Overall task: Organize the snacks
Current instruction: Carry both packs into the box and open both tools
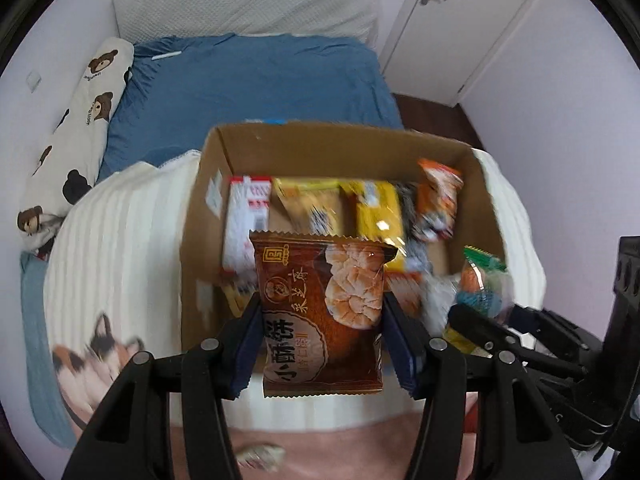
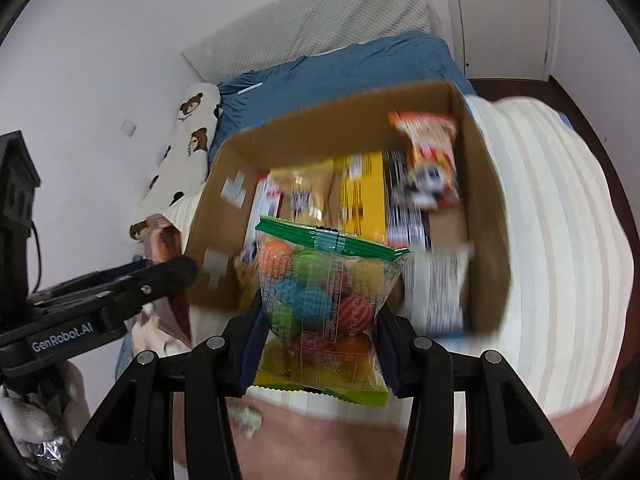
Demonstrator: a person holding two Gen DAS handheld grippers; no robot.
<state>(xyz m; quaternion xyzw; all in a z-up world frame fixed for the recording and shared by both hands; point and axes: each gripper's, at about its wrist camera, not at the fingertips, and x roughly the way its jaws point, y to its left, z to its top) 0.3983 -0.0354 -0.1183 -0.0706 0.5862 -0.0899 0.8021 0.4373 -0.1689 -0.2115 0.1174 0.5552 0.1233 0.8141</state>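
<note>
My left gripper is shut on a brown pastry packet, held upright above the near edge of an open cardboard box. My right gripper is shut on a clear bag of coloured candy balls with a green top seam. That bag and the right gripper also show at the right of the left wrist view. The box holds several snack packs, among them a yellow box, an orange-red packet and a red-and-white pack, all blurred.
The box rests on a cream striped blanket on a bed with a blue sheet. A bear-print pillow lies along the left wall. A pink cover lies below the grippers. A white door stands at the back right.
</note>
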